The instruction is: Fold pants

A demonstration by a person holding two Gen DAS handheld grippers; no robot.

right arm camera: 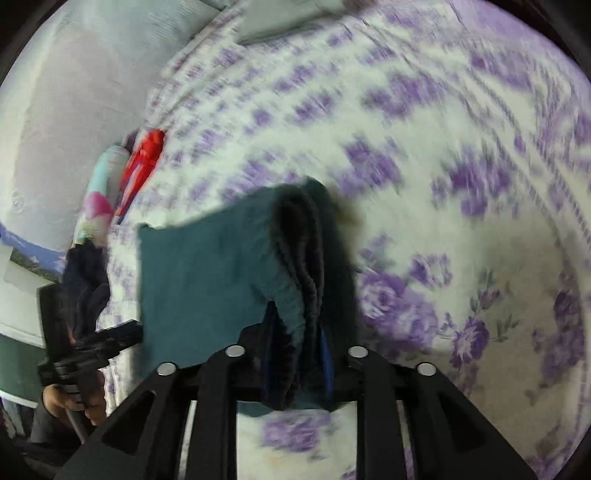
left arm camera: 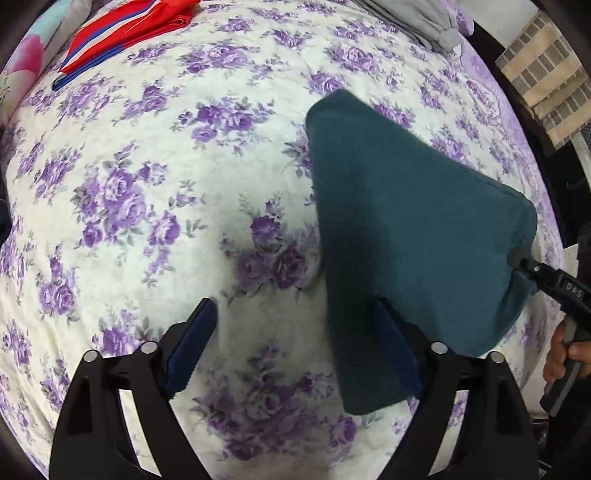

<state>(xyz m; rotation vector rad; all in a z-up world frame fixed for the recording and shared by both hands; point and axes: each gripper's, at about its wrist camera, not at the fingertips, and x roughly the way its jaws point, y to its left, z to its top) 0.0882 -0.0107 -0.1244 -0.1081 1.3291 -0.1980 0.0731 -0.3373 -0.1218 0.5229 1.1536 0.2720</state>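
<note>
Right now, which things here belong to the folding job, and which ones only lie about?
Part of the job:
- teal pants, folded
- right gripper, shut on their thick edge
- left gripper, open

Just lying about:
- red striped garment
- grey garment
- floral pillow
- floral bedsheet, underneath

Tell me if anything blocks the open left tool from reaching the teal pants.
Nothing visible does. The left tool is open beside the pants, its right finger already against the fabric. The right tool holds them above bare floral bedspread.
</note>
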